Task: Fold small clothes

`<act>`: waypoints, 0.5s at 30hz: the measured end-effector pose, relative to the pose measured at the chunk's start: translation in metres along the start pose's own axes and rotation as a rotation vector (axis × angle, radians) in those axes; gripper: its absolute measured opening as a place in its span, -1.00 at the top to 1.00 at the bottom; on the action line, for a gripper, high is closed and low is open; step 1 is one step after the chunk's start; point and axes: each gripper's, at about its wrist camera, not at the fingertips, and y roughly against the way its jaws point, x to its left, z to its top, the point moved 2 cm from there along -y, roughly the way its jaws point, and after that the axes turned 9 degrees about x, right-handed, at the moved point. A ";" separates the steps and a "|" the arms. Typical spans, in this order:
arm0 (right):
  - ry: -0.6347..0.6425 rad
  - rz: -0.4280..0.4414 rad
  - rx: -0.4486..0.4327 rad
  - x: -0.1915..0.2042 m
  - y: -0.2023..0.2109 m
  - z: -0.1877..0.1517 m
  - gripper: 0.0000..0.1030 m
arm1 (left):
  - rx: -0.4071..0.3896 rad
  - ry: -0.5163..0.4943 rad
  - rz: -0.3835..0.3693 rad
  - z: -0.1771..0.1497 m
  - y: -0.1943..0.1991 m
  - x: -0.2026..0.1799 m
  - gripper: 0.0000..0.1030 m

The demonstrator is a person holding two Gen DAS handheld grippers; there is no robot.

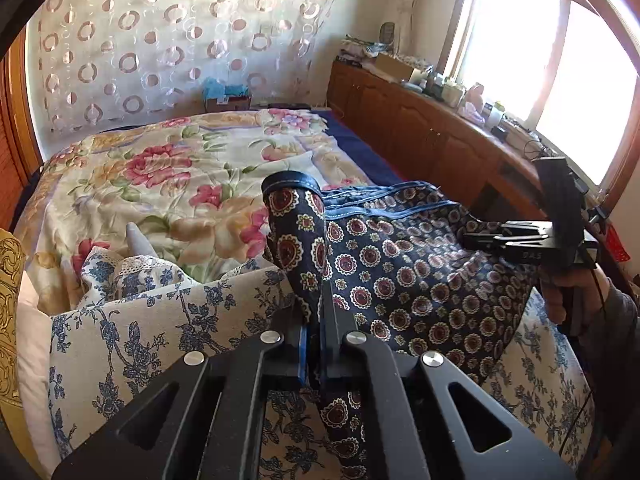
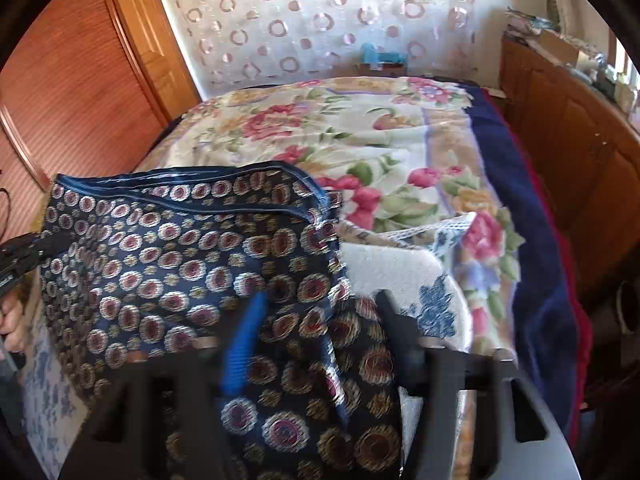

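Observation:
A small dark navy garment [image 1: 400,264] with red and cream medallions and a blue hem hangs stretched above the bed. My left gripper [image 1: 316,336] is shut on one corner of it; cloth bunches up between the fingers. In the left wrist view my right gripper [image 1: 476,240] holds the far side of the same garment. In the right wrist view the garment [image 2: 180,256] fills the lower left, and my right gripper [image 2: 320,312] is blurred, its fingers standing apart with cloth draped between them.
The bed carries a floral quilt [image 1: 168,176] and a blue-and-white floral cloth [image 1: 132,336] under the garment. A wooden cabinet [image 1: 420,128] with clutter runs along the window. A wooden door [image 2: 72,80] stands left. A circle-patterned curtain [image 1: 168,36] hangs behind.

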 end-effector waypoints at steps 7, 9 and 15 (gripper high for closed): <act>0.053 -0.037 -0.111 0.019 0.028 -0.002 0.82 | -0.067 -0.028 -0.019 -0.007 0.034 -0.012 0.91; 0.069 -0.035 -0.149 0.026 0.039 -0.001 0.82 | -0.104 -0.027 -0.017 -0.010 0.053 -0.012 0.91; 0.150 -0.031 -0.248 0.066 0.067 0.008 0.83 | -0.205 -0.016 0.006 -0.023 0.111 -0.001 0.91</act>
